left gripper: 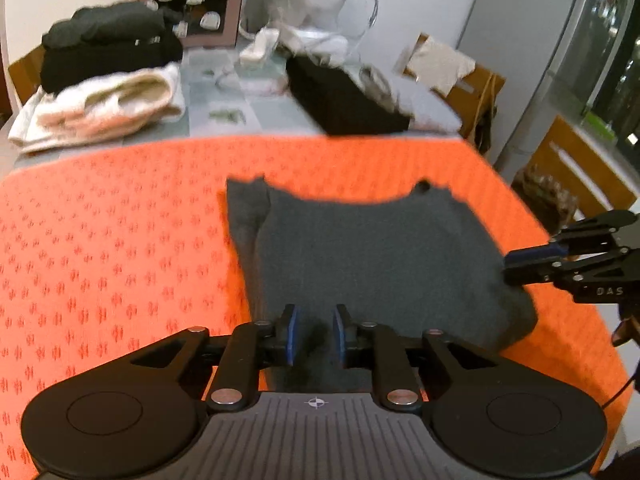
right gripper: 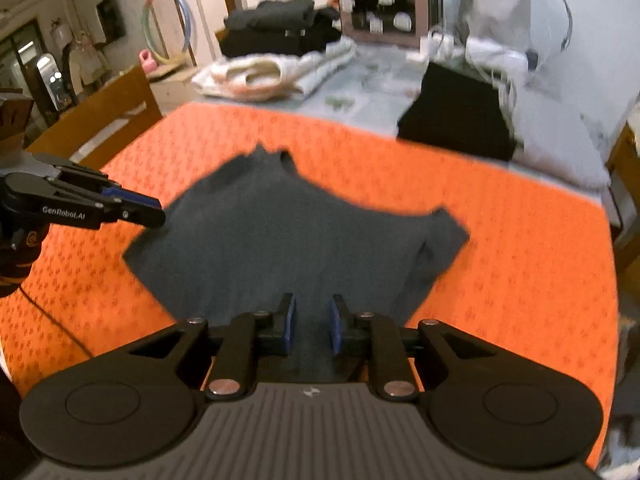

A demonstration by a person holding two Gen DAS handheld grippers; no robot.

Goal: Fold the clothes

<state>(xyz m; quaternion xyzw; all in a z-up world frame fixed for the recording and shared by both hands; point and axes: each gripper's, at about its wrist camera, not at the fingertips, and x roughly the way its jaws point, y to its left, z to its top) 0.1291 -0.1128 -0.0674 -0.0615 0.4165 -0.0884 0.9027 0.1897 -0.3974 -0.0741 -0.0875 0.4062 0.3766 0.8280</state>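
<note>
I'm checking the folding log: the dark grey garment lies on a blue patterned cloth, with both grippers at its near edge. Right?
Not quite. The cloth under the dark grey garment is orange, not blue, as the left wrist view shows. The left gripper and right gripper are at its near edge.

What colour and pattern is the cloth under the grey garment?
Orange cloth with a repeating small darker-red motif, clearest in the left wrist view; the grey garment lies on it.

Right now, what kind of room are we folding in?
Most likely a bedroom in a home. The dark grey garment lies on an orange patterned bedspread framed by a wooden bed end, with folded clothes and towels stacked behind, and a hula hoop against the wall.
</note>
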